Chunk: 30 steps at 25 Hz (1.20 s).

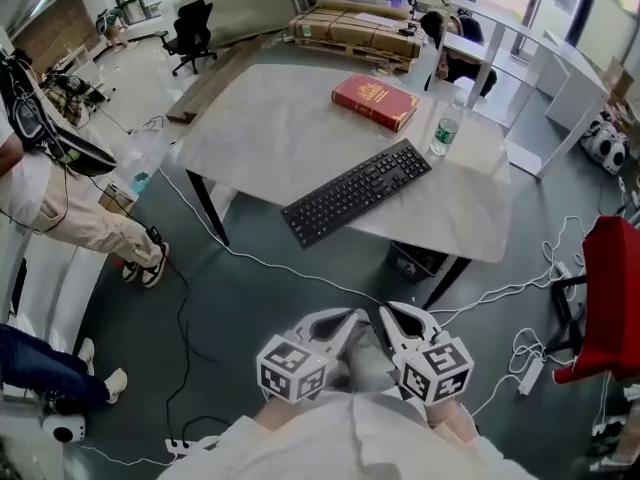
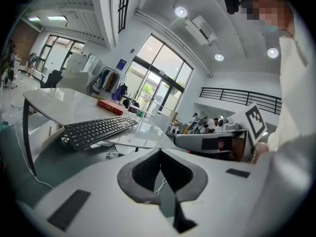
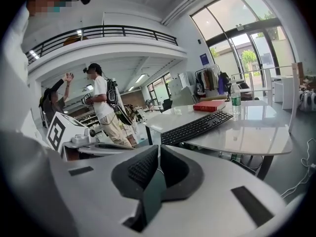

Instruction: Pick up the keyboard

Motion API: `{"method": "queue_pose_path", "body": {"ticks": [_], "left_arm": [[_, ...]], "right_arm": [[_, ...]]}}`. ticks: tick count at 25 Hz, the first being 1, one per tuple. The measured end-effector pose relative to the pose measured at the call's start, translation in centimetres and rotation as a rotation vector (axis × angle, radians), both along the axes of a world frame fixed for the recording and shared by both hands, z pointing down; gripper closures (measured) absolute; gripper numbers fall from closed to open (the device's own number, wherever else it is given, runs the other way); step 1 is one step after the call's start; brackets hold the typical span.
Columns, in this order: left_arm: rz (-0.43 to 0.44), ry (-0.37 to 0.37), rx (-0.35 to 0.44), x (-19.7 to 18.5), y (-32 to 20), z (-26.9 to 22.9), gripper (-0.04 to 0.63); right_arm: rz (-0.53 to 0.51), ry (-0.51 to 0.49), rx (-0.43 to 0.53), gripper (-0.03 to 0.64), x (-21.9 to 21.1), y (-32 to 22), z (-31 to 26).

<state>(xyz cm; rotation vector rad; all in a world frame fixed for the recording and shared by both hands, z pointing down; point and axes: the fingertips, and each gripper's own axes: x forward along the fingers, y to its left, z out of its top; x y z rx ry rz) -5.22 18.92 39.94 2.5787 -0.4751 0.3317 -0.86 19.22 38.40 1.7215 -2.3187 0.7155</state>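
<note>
Before the keyboard (image 1: 357, 192), left tool (image 1: 352, 319) and right tool (image 1: 388, 318) hover shut.

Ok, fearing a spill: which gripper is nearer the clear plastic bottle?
Right. Right gripper hangs well short of the clear plastic bottle on the white table; left gripper beside it, farther left.

White shirt (image 1: 350, 443) — pale grey left gripper (image 1: 354, 320) and right gripper (image 1: 387, 316), black-and-white marker cubes (image 1: 292, 368) (image 1: 435, 366).
</note>
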Motion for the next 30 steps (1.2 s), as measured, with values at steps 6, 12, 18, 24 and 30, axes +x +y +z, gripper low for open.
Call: {"method": "queue_pose_path", "body": {"ticks": [6, 12, 18, 24, 30], "left_arm": [[-0.023, -0.004, 0.002, 0.9, -3.9, 0.3, 0.581], [-0.034, -0.007, 0.017, 2.9, -8.8, -0.3, 0.581], [-0.035, -0.007, 0.011, 5.9, -13.5, -0.6, 0.581], [-0.025, -0.023, 0.021, 8.5, -16.5, -0.9, 0.581], [-0.084, -0.014, 0.037, 10.0, -20.5, -1.2, 0.581]], "right_arm": [[-0.028, 0.002, 0.004, 0.580, 0.9, -4.2, 0.3], [-0.062, -0.005, 0.025, 0.580, 2.3, -9.6, -0.5], [-0.073, -0.007, 0.041, 0.580, 5.4, -14.7, -1.1], [-0.092, -0.007, 0.041, 0.580, 7.8, -18.6, -1.5], [-0.133, 0.001, 0.050, 0.580, 9.6, -22.1, -1.7]]}}
